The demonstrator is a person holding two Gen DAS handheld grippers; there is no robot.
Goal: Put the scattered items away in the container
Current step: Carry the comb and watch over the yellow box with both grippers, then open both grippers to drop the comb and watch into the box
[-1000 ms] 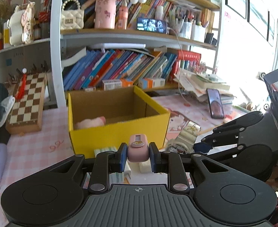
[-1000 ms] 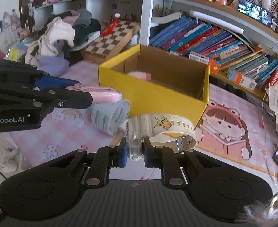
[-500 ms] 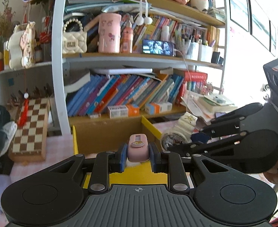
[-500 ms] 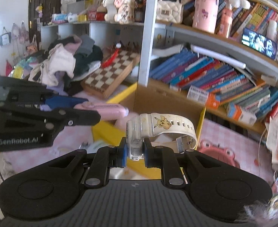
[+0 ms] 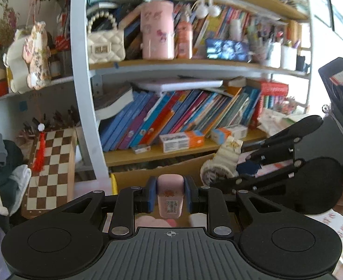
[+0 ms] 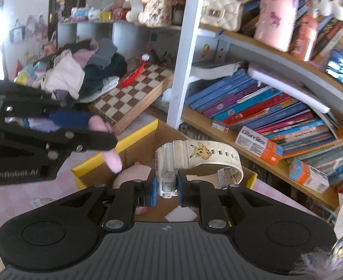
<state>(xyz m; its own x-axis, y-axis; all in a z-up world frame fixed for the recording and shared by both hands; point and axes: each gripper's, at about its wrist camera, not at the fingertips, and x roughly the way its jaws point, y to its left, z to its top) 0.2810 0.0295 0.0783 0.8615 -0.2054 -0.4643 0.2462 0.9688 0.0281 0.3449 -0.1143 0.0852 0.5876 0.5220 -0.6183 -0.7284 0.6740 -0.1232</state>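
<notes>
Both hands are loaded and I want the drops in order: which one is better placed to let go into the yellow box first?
Probably the right. Its gripper holds the white watch over the open yellow box. The left gripper, shut on the pink case, sits nearer the box's left wall; either could release.

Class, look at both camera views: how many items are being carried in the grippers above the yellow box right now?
2. A pink item is clamped in the left gripper; a white watch is clamped in the right gripper. Both hang over the yellow box. No other carried item shows.
</notes>
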